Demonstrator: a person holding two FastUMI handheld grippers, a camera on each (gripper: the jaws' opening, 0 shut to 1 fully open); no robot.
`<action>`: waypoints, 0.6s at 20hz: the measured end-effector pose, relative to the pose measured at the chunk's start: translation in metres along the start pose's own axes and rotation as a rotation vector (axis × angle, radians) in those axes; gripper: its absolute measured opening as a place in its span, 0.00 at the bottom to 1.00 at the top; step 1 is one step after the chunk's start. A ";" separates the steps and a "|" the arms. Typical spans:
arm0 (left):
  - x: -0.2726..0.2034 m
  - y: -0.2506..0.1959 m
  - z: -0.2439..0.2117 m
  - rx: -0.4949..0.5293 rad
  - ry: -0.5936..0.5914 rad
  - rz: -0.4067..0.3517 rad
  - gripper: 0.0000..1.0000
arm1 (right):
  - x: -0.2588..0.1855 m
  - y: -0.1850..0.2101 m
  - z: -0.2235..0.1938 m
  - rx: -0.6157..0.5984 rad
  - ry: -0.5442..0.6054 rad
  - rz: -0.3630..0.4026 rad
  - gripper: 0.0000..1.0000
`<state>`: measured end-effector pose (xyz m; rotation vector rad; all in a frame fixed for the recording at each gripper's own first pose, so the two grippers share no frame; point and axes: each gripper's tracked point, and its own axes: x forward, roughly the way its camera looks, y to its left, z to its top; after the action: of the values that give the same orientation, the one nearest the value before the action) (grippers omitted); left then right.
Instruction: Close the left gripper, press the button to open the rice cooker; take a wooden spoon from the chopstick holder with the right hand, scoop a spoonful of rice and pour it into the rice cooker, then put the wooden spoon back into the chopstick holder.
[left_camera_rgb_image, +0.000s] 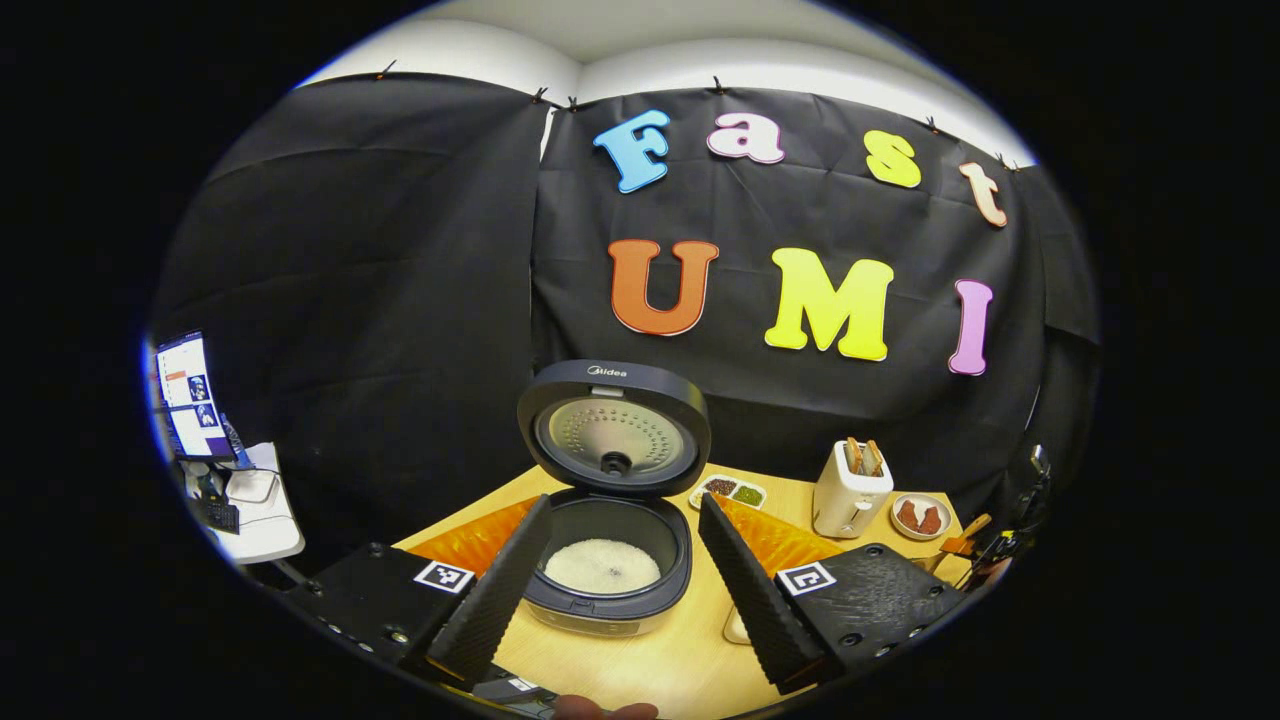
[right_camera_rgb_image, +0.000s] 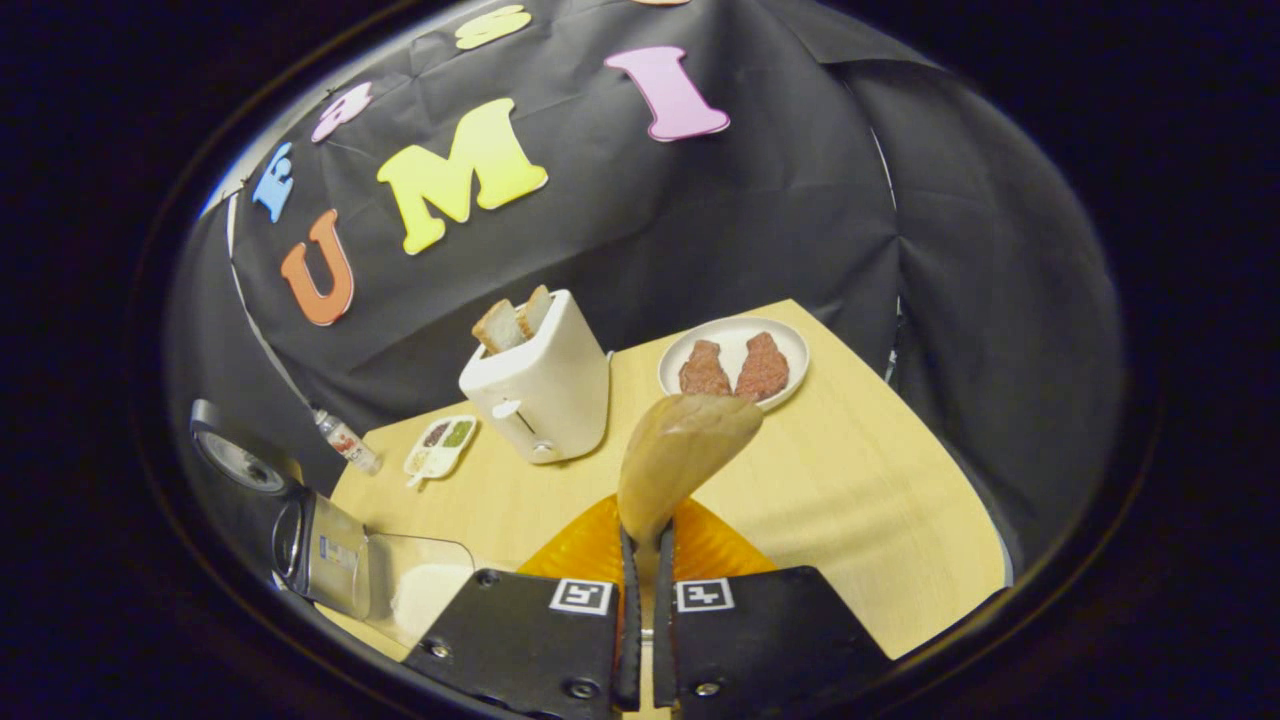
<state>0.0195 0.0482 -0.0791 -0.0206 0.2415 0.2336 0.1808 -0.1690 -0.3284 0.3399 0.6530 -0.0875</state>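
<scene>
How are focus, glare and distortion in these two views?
Left gripper view: sharp centre, cooker crisp with soft glare on its lid; fisheye bends the wall edges. Right gripper view: tilted, the table looks curved, the spoon up close looks soft, the toaster is clear.

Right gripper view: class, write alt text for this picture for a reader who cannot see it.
The right gripper is shut on a wooden spoon, its bowl raised over a wooden table. Behind the spoon stand a white toaster holding bread slices and a plate with two brown pieces of food. A clear container of rice sits at lower left.
</scene>
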 end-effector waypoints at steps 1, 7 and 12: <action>0.001 -0.001 0.002 0.001 -0.001 -0.001 0.95 | 0.003 0.003 -0.002 0.014 0.000 0.008 0.11; 0.010 0.001 0.027 0.025 -0.057 -0.015 0.95 | -0.003 0.011 0.010 -0.030 -0.053 0.032 0.26; 0.028 0.003 0.060 -0.017 -0.144 -0.044 0.95 | -0.043 0.010 0.049 -0.070 -0.159 0.004 0.77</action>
<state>0.0595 0.0601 -0.0280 -0.0257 0.0958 0.1920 0.1773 -0.1772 -0.2634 0.2641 0.4973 -0.0871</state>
